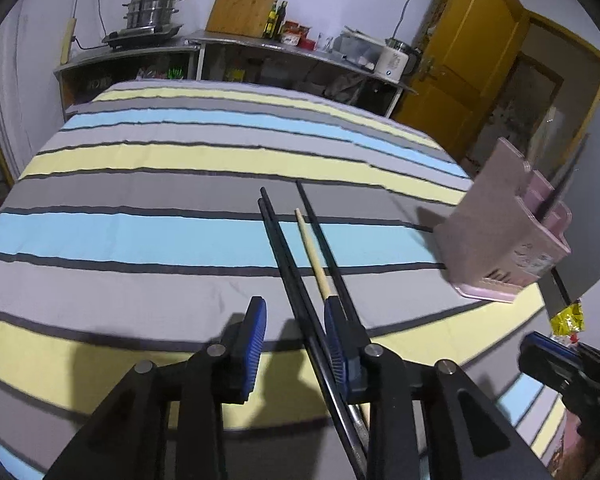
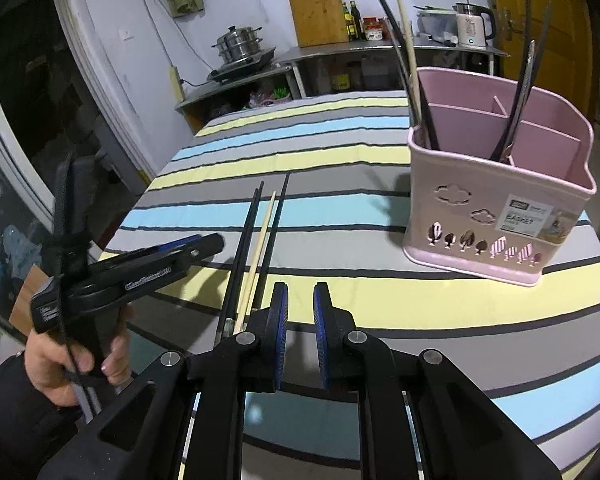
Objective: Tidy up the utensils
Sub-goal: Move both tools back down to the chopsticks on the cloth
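1. Left gripper [image 1: 296, 340]: jaws spread wide and released, grasping nothing; in the right wrist view a bare hand [image 2: 74, 354] holds it.
2. Three black chopsticks [image 1: 284, 256] and one pale wooden chopstick [image 1: 314, 252] lie flat on the striped grey, blue and yellow cloth-covered desk [image 1: 140, 236], extending forward from between the left jaws.
3. Right gripper [image 2: 300, 320]: jaws parted, released, empty; the chopsticks lie just left of them.
4. Pink plastic compartmented utensil basket [image 2: 496, 216] stands upright ahead-right of the right jaws, holding dark utensils and one wooden stick.
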`<state>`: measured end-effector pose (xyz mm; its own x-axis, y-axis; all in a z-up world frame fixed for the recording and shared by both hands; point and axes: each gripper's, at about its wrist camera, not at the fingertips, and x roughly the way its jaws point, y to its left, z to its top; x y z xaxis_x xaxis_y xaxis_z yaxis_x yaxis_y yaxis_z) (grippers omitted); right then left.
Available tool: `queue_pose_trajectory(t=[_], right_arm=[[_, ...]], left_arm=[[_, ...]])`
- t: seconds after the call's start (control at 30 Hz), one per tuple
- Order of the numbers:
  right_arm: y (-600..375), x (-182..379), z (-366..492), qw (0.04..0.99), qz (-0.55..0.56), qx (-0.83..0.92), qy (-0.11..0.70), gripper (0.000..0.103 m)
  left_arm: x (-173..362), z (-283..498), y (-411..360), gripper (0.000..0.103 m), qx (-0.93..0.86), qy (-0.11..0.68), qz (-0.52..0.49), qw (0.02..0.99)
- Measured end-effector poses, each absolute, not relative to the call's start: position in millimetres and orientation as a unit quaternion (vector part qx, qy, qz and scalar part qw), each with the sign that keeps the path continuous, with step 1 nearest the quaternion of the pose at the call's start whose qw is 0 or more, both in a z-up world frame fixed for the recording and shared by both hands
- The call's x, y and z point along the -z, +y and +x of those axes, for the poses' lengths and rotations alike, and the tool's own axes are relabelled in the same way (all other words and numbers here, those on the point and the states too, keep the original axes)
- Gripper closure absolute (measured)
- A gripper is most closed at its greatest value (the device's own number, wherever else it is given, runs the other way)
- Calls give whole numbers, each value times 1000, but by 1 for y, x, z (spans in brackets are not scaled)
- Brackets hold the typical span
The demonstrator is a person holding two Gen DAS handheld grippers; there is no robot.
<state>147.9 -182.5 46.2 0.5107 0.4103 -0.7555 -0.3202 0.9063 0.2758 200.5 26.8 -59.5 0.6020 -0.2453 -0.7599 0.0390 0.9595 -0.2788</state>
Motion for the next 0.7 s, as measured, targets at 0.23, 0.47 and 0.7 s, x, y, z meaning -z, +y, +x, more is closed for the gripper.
queue_pose_trajectory(t=[0.23,0.47,0.7], right_arm=[[-178,-35,159,862,48,-212,458,90],[-164,-27,173,858,42,-221,462,90],[-140,-14,194,850,29,-238,468,90]], left_arm=[[77,212,17,73,62,443,-81,891],[79,208,20,70,51,442,-51,894],[77,203,34,71,43,445,-58,893]])
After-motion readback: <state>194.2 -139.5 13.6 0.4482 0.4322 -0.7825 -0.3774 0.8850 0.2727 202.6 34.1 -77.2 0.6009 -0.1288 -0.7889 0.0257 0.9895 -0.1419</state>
